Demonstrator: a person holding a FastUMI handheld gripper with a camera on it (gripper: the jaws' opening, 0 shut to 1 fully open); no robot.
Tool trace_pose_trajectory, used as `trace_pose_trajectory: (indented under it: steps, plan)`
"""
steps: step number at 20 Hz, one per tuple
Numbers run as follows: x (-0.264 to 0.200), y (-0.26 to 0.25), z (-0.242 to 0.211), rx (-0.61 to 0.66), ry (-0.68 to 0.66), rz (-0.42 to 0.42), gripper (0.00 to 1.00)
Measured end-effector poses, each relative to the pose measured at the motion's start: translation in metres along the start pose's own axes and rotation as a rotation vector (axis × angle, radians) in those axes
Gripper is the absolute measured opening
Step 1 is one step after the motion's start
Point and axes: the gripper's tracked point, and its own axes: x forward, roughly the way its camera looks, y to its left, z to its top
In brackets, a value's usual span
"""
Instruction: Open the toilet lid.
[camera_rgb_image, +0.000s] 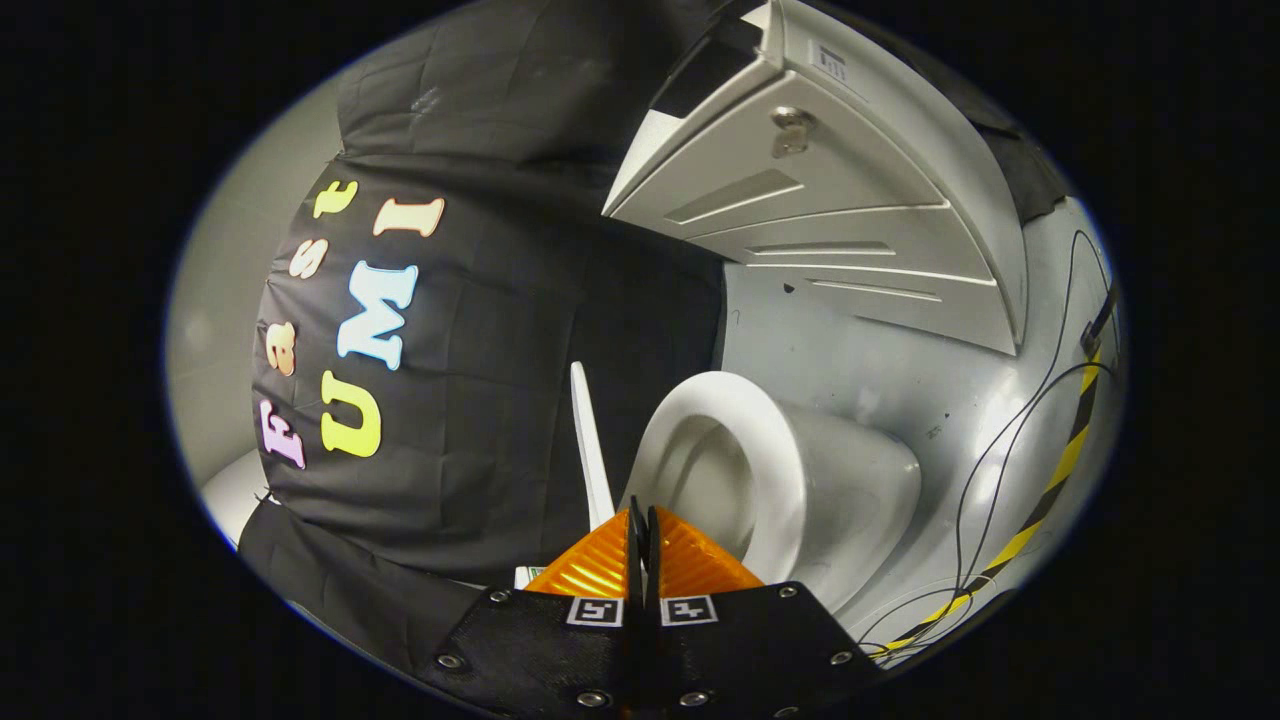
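While the view is rolled well off level, the wall (520, 300) of black cloth is seen as the largest thing, spread from about nine o'clock to twelve o'clock of the fingers. At one o'clock, high beyond the fingers, a grey cabinet (830, 230) with ribbed panels is seen, with a small metal latch (790, 130) on its face and a small label (830, 62) near its upper edge; the print on that label is too small to be made out. Below the cabinet, a pale grey floor (900, 370) is laid out toward three o'clock.

Just ahead of the fingers, at one o'clock, the toilet (840, 490) is found, its bowl open and its white seat (770, 470) shown as a ring. The lid (590, 450) is raised clear of the seat and is seen edge-on as a thin white blade at eleven o'clock from the fingertips, close before the cloth wall.

At three o'clock a yellow-and-black tape (1060, 470) is run along the floor, and thin dark cables (1000, 450) are looped beside it.

The gripper (643, 520) is held with its tips pointed between lid and seat. Its fingers are pressed together, with nothing held between them, and no contact with lid or seat can be made out. Two square marker tags (690, 609) are fixed on its body, just behind the fingers; no readable writing is carried on them.
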Motion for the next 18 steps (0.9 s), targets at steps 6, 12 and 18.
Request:
trace_pose_trajectory:
  steps: [6, 12, 18]
  plan:
    - [-0.005, 0.021, -0.005, -0.031, 0.005, 0.013, 0.00]
    - [-0.015, 0.056, -0.012, -0.065, -0.002, 0.025, 0.00]
    - [-0.024, 0.093, -0.024, -0.145, 0.002, 0.067, 0.00]
